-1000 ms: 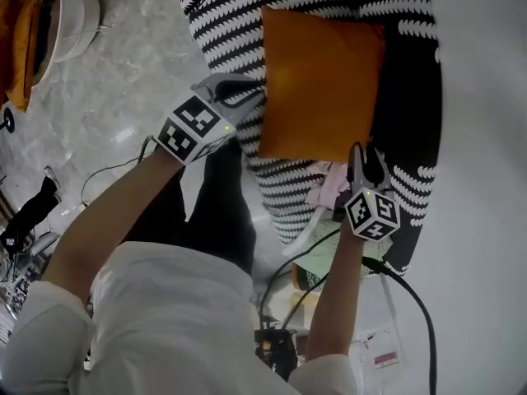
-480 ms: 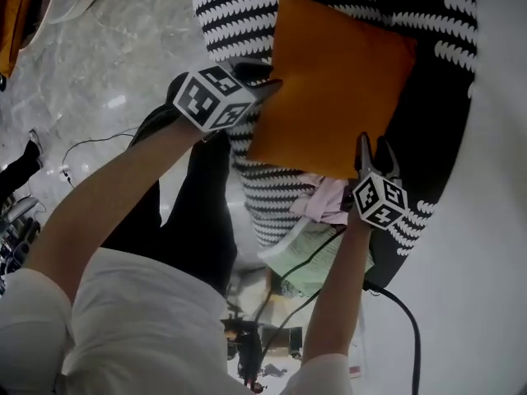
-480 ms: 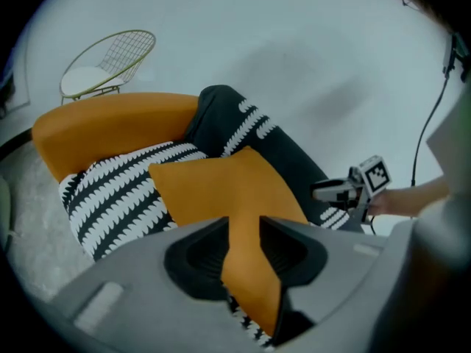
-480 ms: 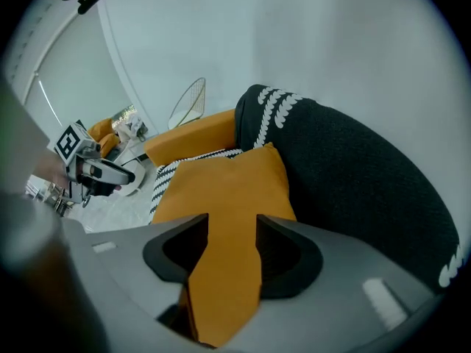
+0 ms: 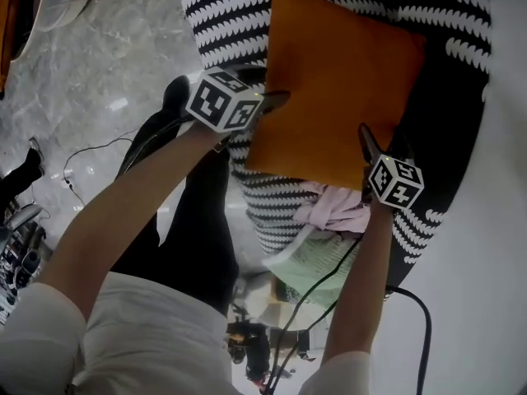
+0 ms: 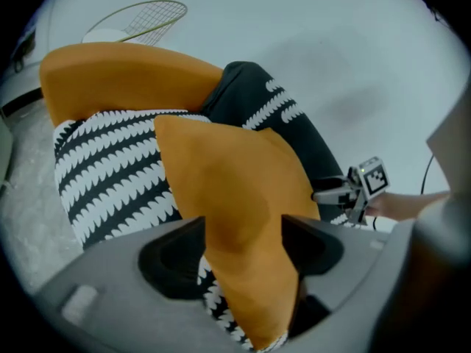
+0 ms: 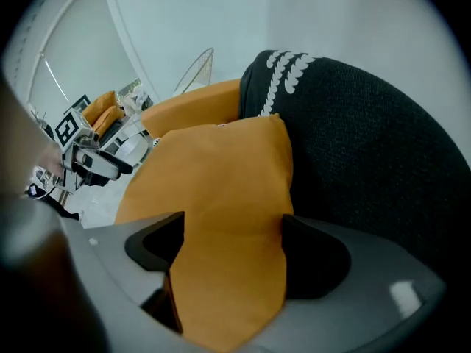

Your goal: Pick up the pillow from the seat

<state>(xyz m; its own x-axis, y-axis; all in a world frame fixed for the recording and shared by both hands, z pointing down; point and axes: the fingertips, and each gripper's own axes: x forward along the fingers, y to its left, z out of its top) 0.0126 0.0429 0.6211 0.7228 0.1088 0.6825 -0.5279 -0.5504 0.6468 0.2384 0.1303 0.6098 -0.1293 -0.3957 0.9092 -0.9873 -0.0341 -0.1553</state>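
The 2 jaws of the left gripper (image 6: 243, 230) stand wide apart, having just been opening. The orange pillow (image 6: 228, 175) fills the gap between them from pad to pad, but its fabric lies loose with no pinch showing, so nothing is gripped. The right gripper (image 7: 232, 230) is in the same state: its 2 jaws have just been opening too and stand wide, with another edge of the pillow running slack between them. In the head view the left gripper sits at the pillow's left edge and the right gripper at its near right edge, and the marker cube (image 5: 226, 101) on the left gripper faces up toward the camera. The pillow lies on the seat (image 5: 235, 15), a rounded chair covered in black cloth with rows of white leaf shapes, and it reaches close to the seat's near edge. An orange cushioned part (image 6: 110, 79) of the chair curves behind the patterned cover. Just below the pillow's near edge a pink cloth (image 5: 338, 208) shows, with a pale green sheet (image 5: 317, 262) below it. A black cable (image 5: 416, 311) trails beside the right forearm. Left of the seat is grey marbled floor (image 5: 99, 56), with the person's black trouser legs (image 5: 198, 212) over it
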